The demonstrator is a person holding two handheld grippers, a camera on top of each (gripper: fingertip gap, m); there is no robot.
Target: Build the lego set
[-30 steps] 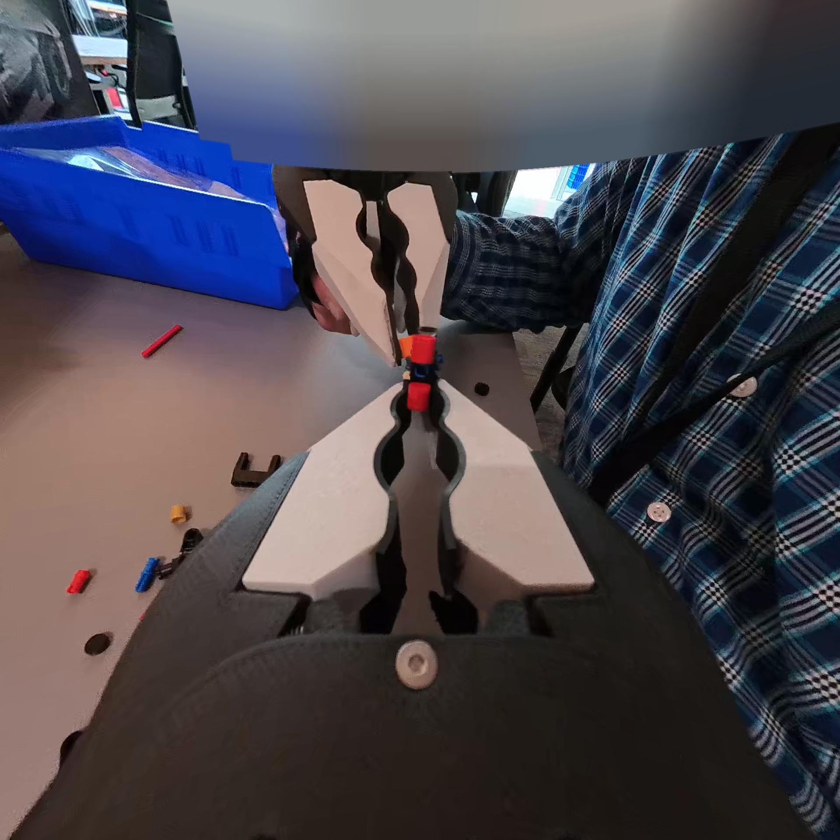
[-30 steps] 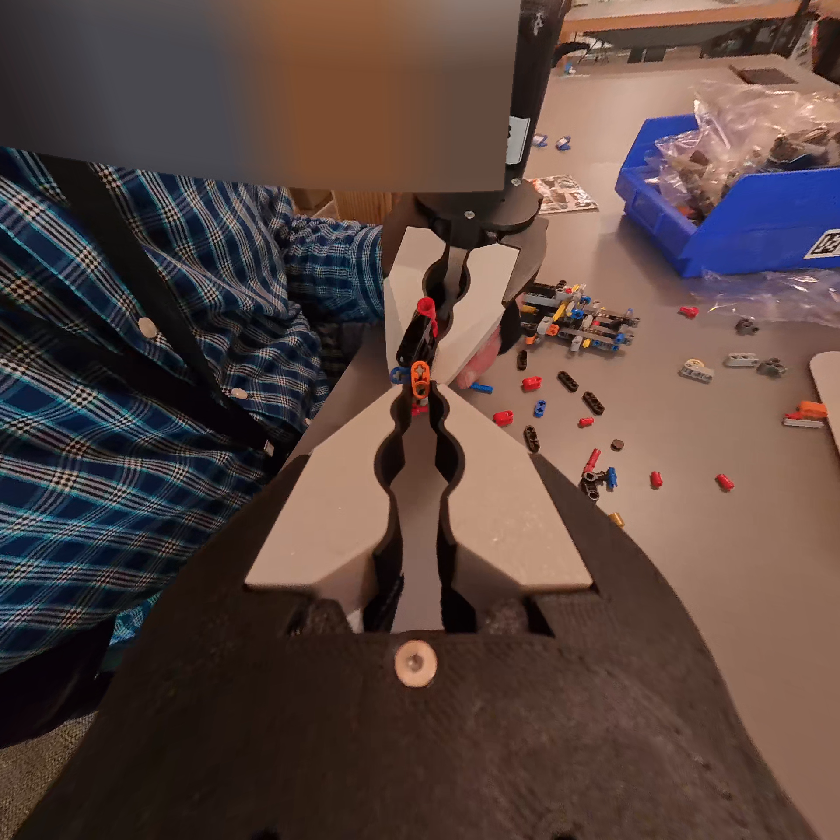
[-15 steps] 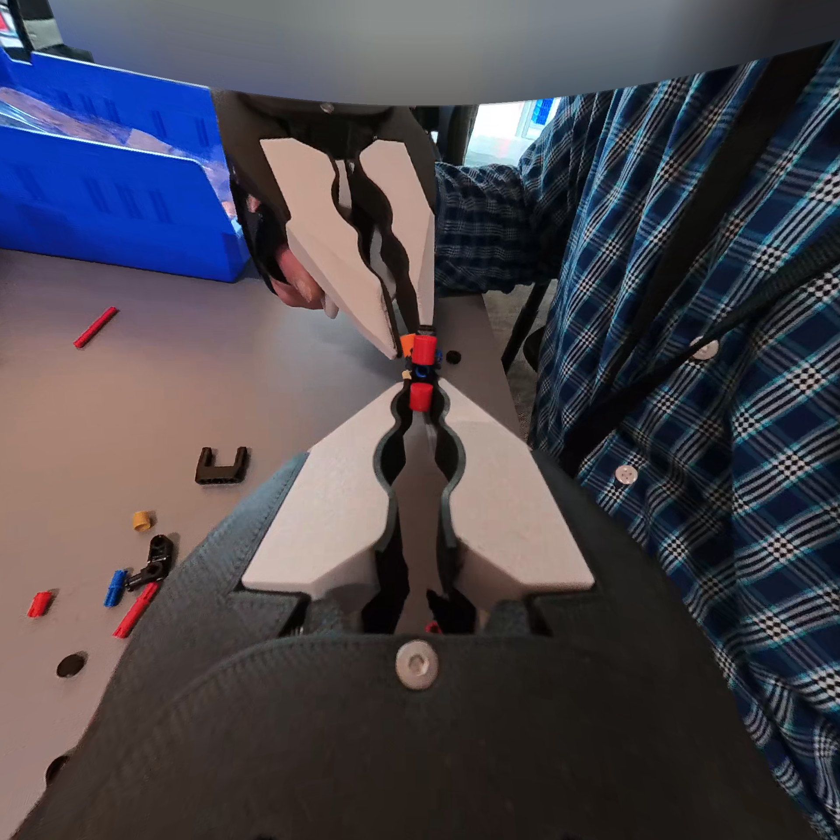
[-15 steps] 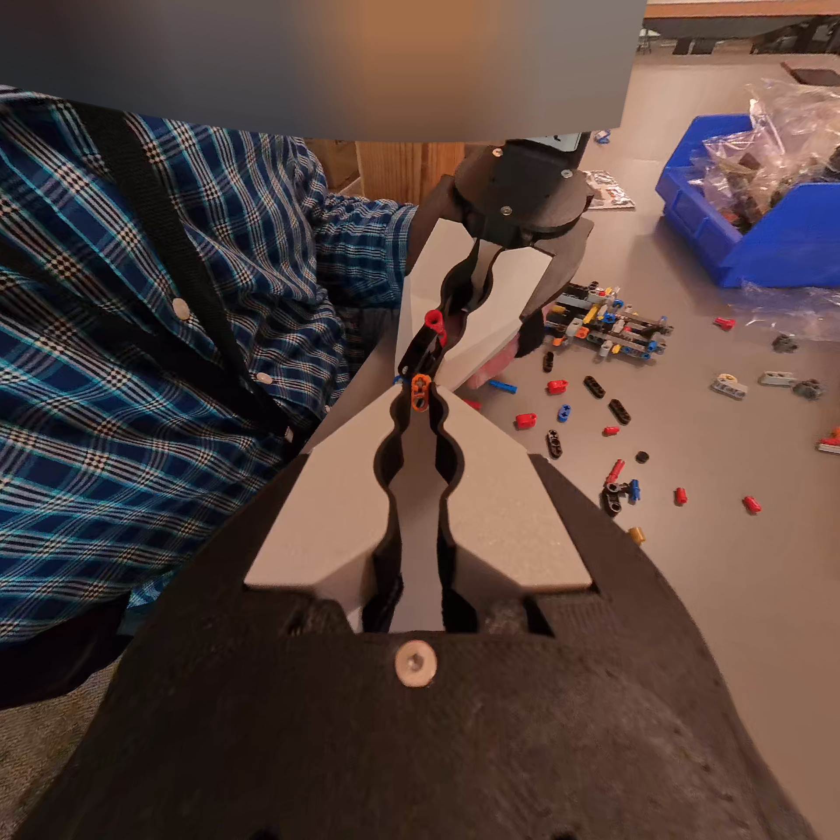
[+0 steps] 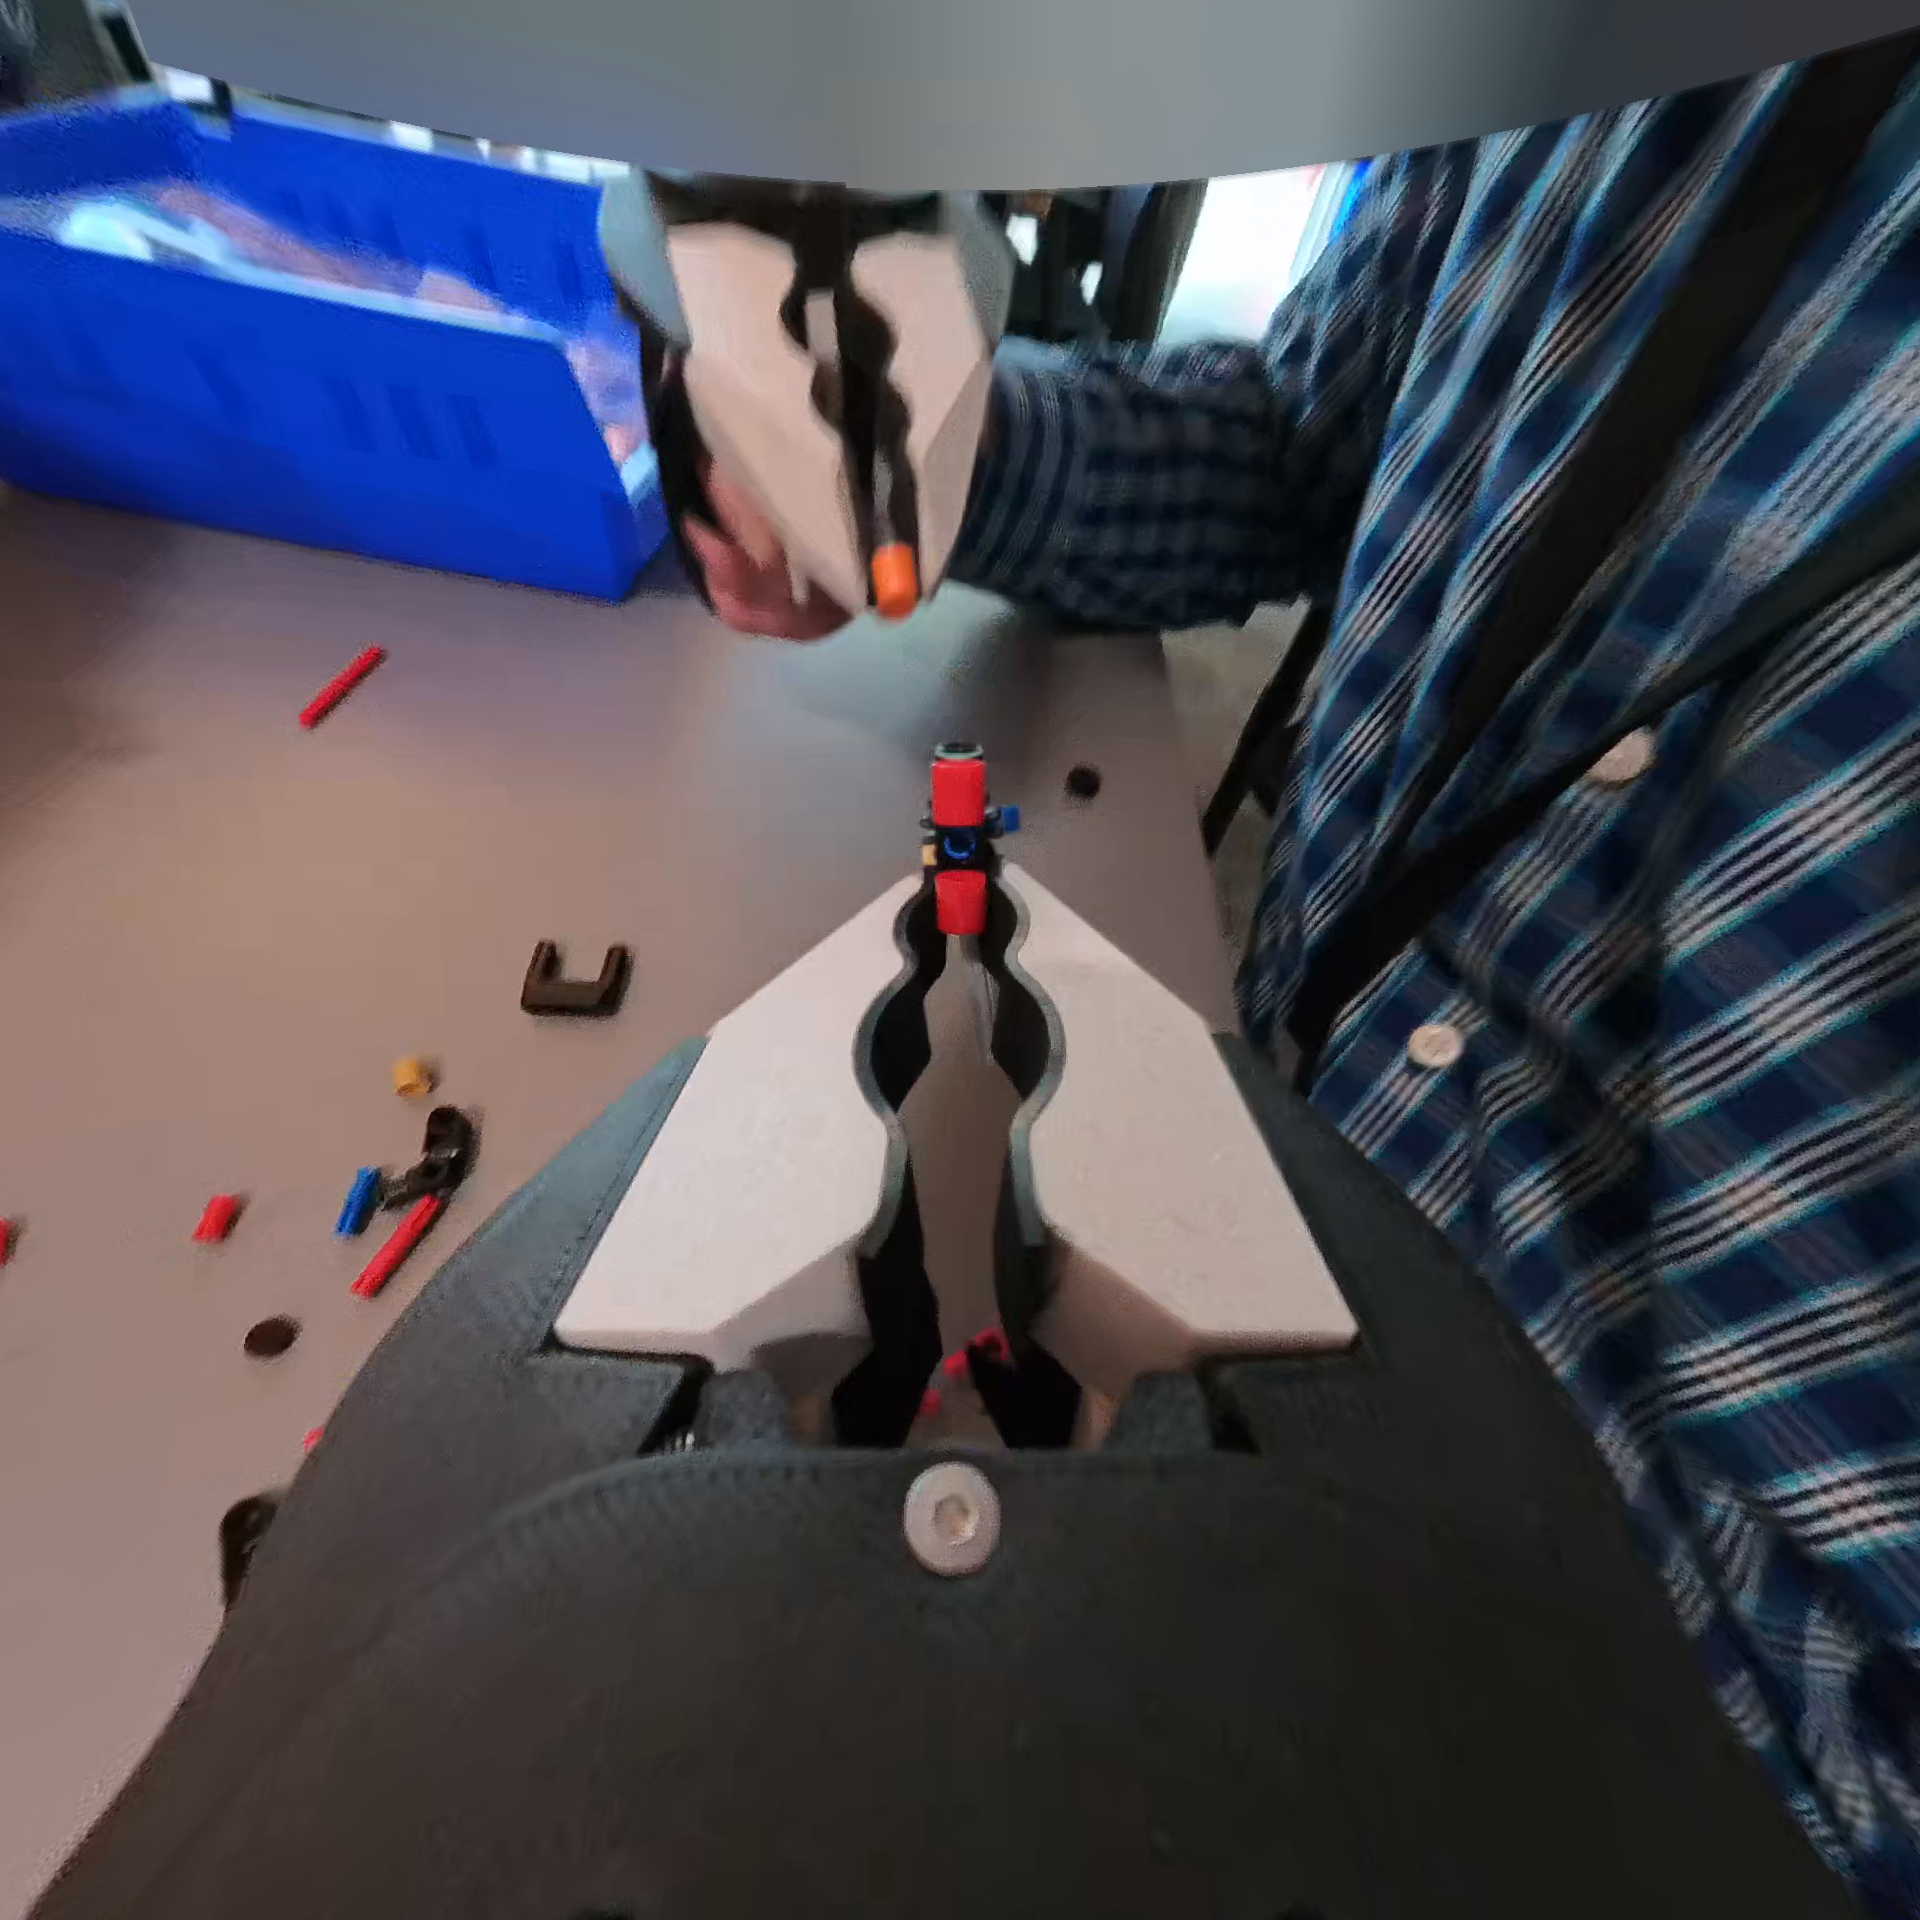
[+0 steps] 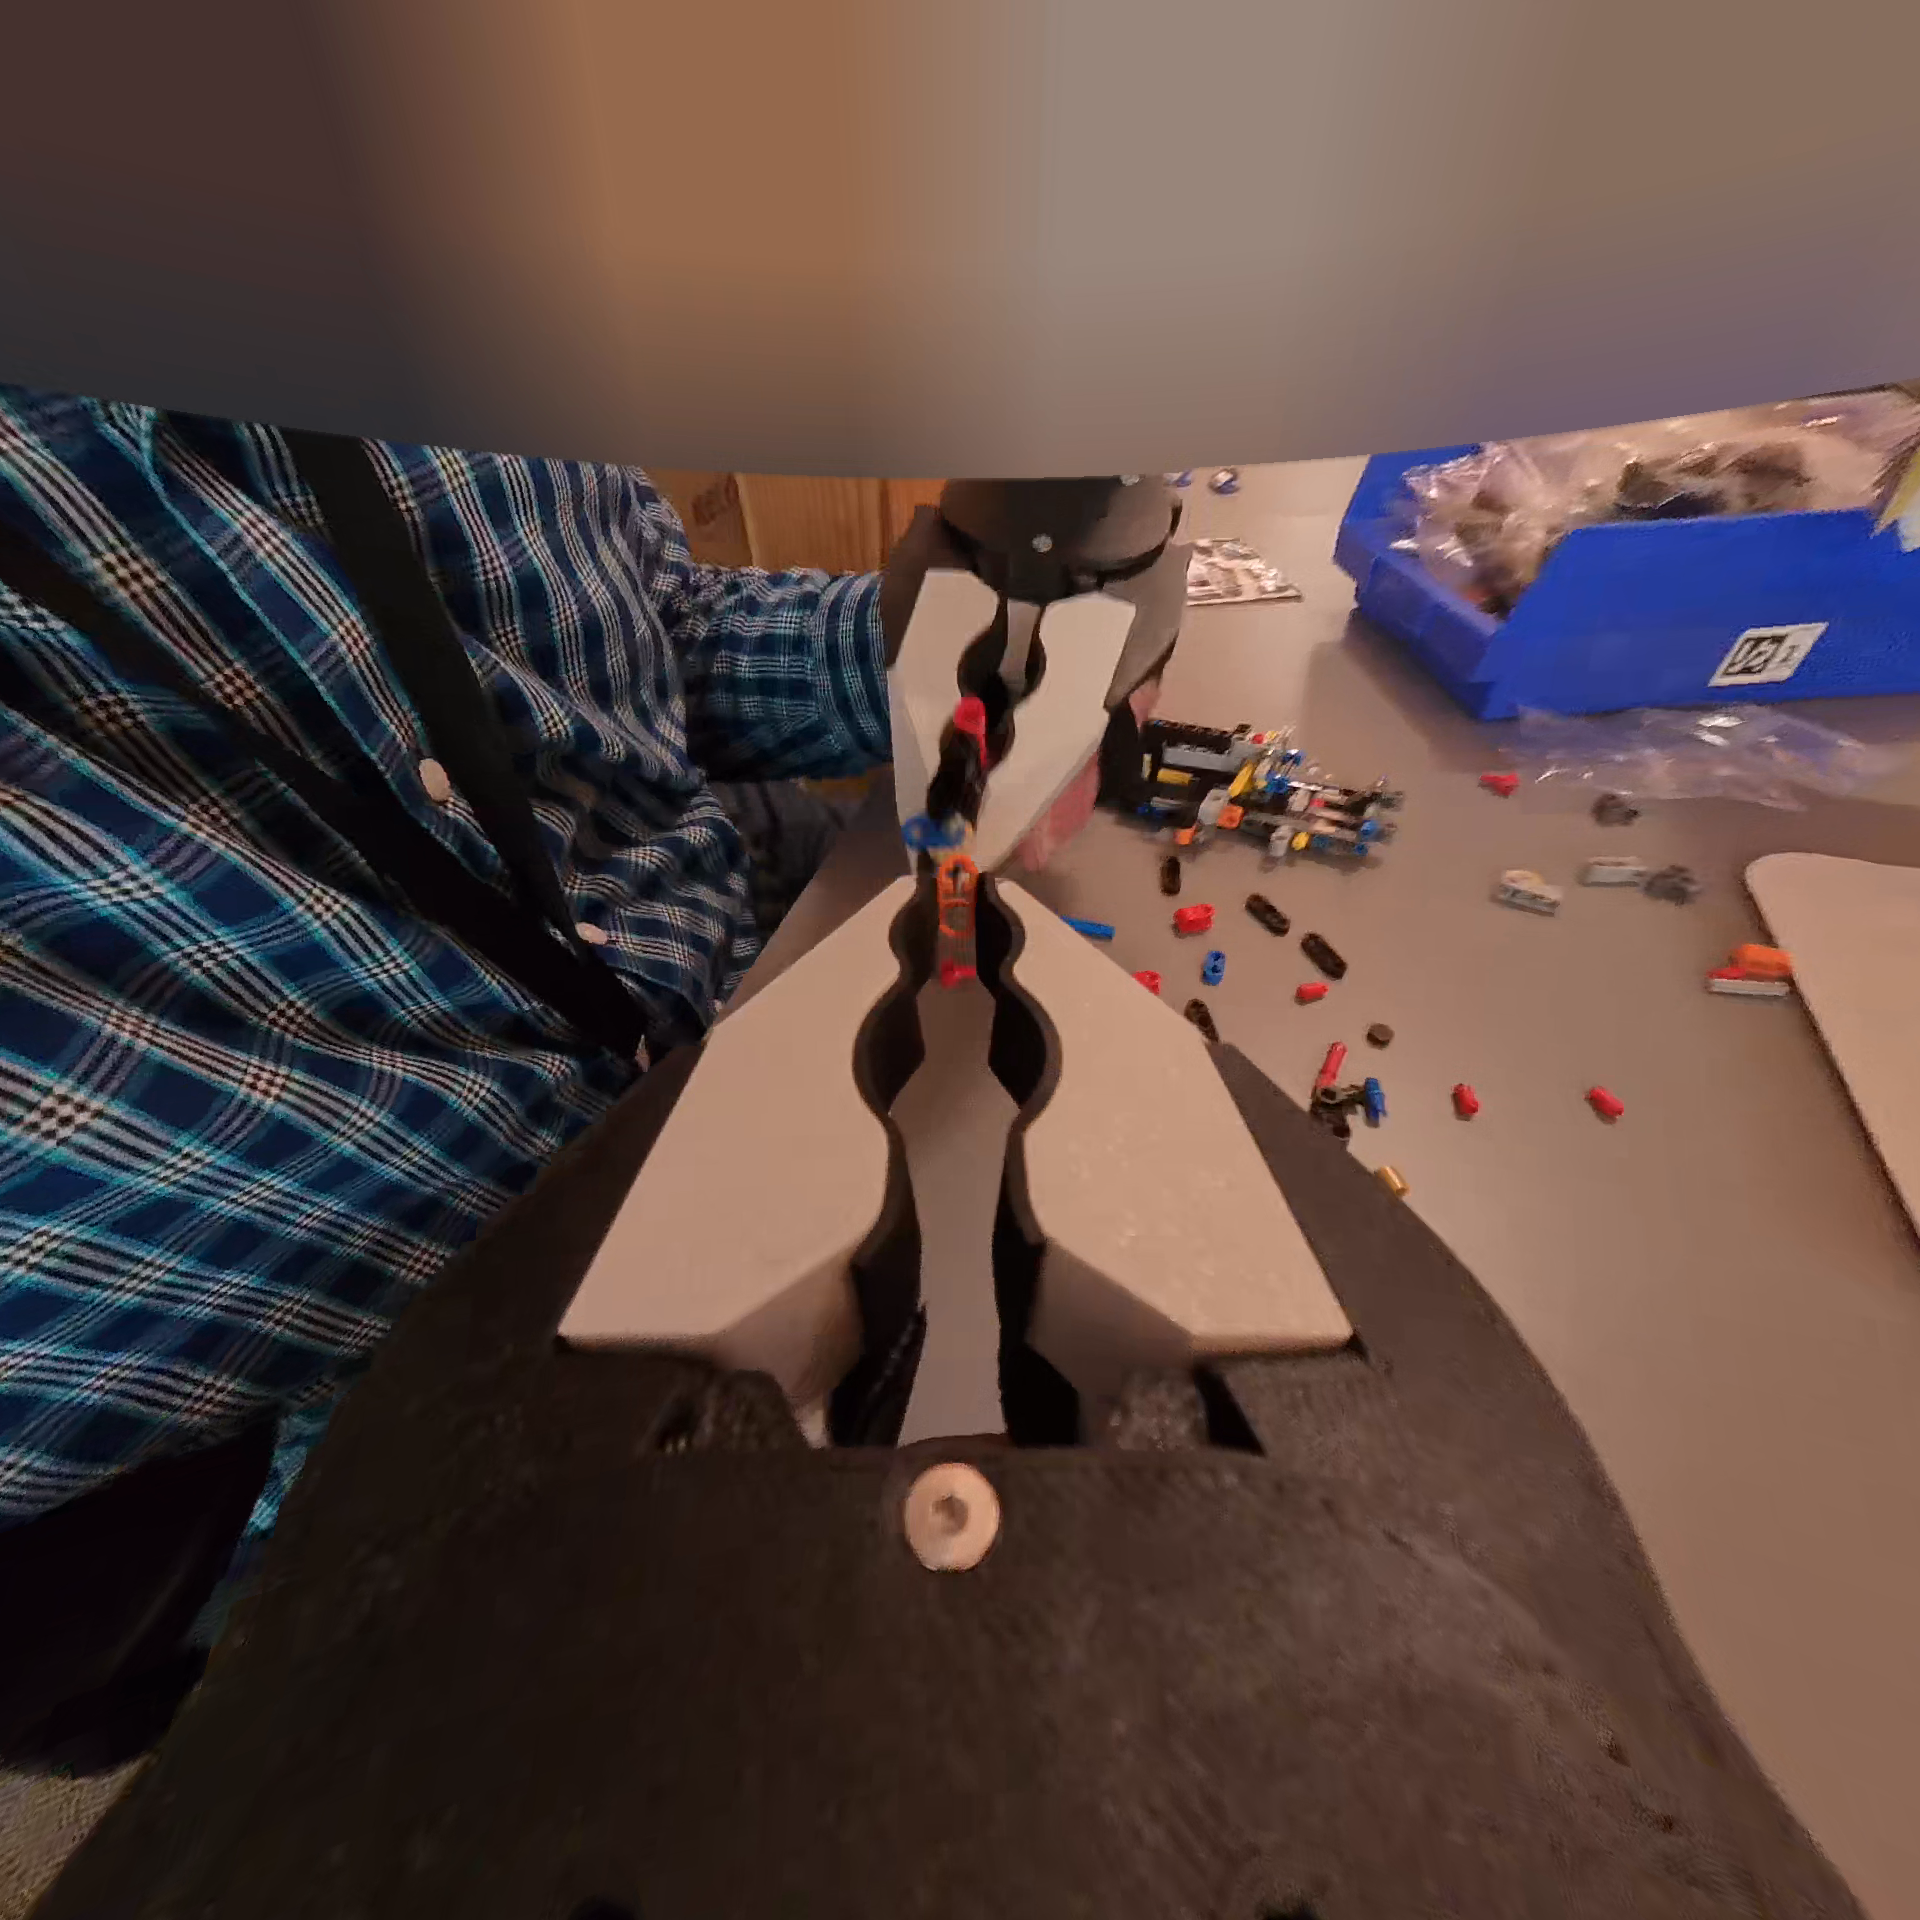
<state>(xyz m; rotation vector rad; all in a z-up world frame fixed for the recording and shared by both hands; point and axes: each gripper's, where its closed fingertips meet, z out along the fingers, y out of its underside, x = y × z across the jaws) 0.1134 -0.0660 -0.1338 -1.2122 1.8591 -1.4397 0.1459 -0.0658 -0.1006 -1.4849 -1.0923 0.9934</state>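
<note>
My left gripper (image 5: 961, 896) is shut on a small lego assembly (image 5: 957, 821) of red bushes with black and blue parts, held above the grey table (image 5: 623, 810). My right gripper (image 6: 956, 896) is shut on a small orange lego piece (image 6: 956, 914). In the left wrist view the right gripper (image 5: 883, 597) is farther off and higher, with the orange piece (image 5: 894, 580) at its tips, apart from the assembly. In the right wrist view the left gripper (image 6: 951, 836) faces mine with the black assembly (image 6: 961, 769) in it.
A blue bin (image 6: 1621, 623) with bagged parts stands at the back. A partly built model (image 6: 1268, 790) and several loose pieces (image 6: 1320, 951) lie on the table. A black U-shaped piece (image 5: 575, 977) and a red axle (image 5: 341, 686) lie left. A person's plaid shirt (image 5: 1558, 935) is close. My right fingertips sit around 5 cm from my left ones. The partly built model (image 6: 1268, 790) sits 20 cm or so from the ends of my left fingers.
The two grippers were tip to tip, the orange piece against the assembly. Now the right gripper has drawn back with the orange piece, leaving a gap.
</note>
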